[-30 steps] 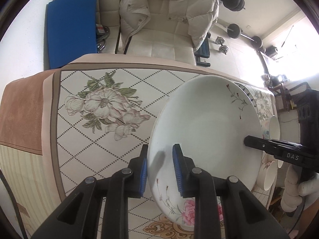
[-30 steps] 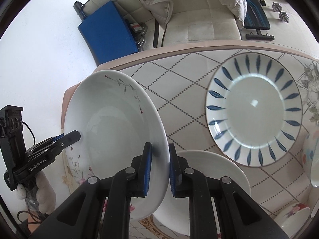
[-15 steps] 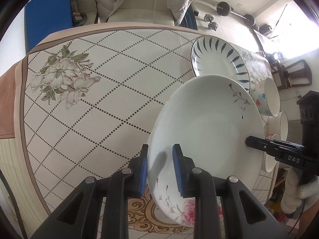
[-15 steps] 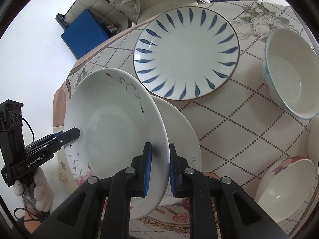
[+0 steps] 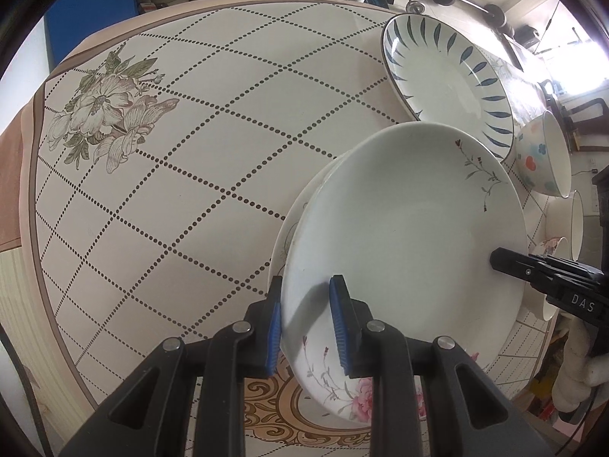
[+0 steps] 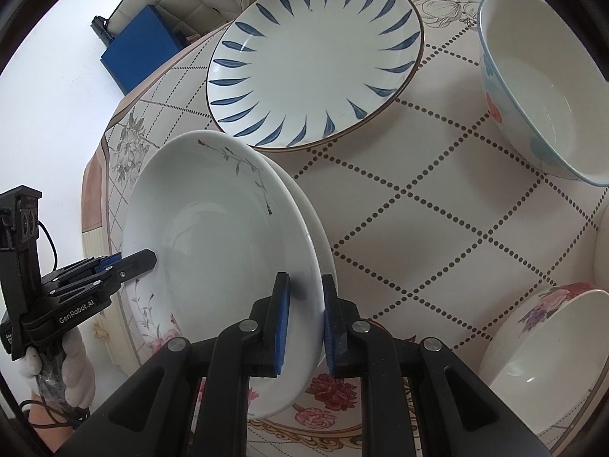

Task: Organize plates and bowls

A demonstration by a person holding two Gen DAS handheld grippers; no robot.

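Both grippers hold one white floral plate (image 5: 407,228) (image 6: 217,240) by opposite rims. My left gripper (image 5: 306,320) is shut on its near-left rim; my right gripper (image 6: 306,320) is shut on its right rim. The plate hangs tilted just above a second white plate (image 5: 289,228) (image 6: 321,236) that lies on the table, mostly hidden beneath it. A blue-leaf plate (image 5: 445,72) (image 6: 316,57) lies flat just beyond. The right gripper also shows in the left wrist view (image 5: 506,261), the left gripper in the right wrist view (image 6: 146,259).
A spotted bowl (image 5: 544,156) (image 6: 540,87), a flower bowl (image 6: 544,350) and another white bowl (image 5: 576,224) stand at the table's right. The tablecloth (image 5: 171,175) has a diamond pattern. A padded chair and dumbbells lie beyond the far edge.
Both grippers carried the floral plate down and forward over the table. It now hangs closer above the second white plate, and the blue-leaf plate and bowls look nearer.
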